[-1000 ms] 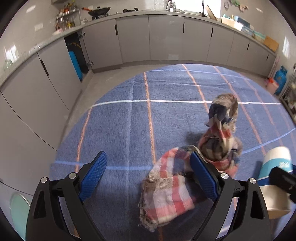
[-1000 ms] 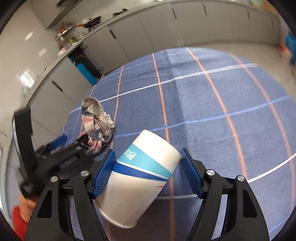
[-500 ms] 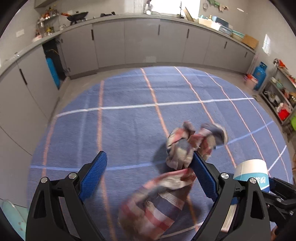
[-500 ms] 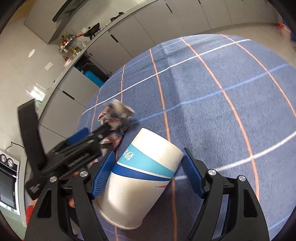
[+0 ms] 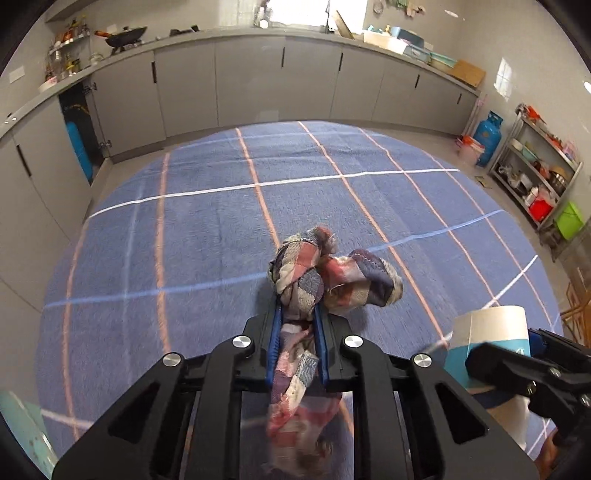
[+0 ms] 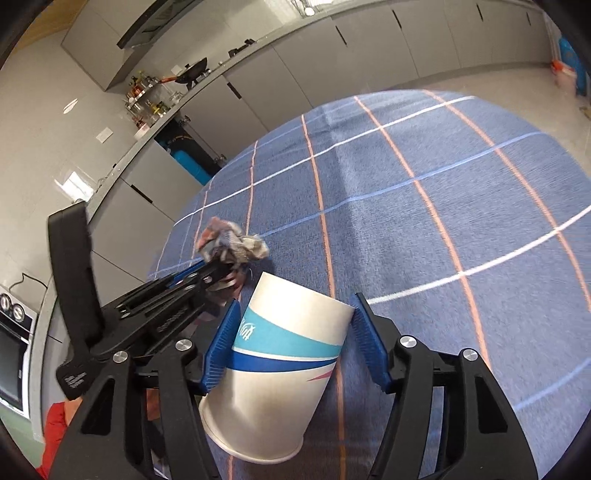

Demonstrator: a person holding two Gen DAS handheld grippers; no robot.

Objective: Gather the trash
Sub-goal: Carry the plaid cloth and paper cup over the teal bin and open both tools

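My left gripper (image 5: 297,317) is shut on a crumpled plaid rag (image 5: 332,277), red, white and navy; the rag bunches in front of the fingertips and hangs down behind them. It also shows in the right wrist view (image 6: 232,243), held by the left gripper (image 6: 218,269) at the left. My right gripper (image 6: 295,325) is shut on a white paper cup (image 6: 280,369) with blue and teal bands, held tilted with its mouth toward the camera. The cup also shows at the right of the left wrist view (image 5: 491,339). Both are above a blue table cloth (image 5: 184,240) with orange and white lines.
Grey kitchen cabinets (image 5: 251,77) run along the far side and left. A blue gas cylinder (image 5: 487,136) and a metal shelf rack (image 5: 539,173) with several items stand at the right. A wok (image 5: 123,35) sits on the counter.
My left gripper has shut on the plaid rag, which lay loose between open fingers before, and has lifted it. The right gripper keeps hold of the cup.
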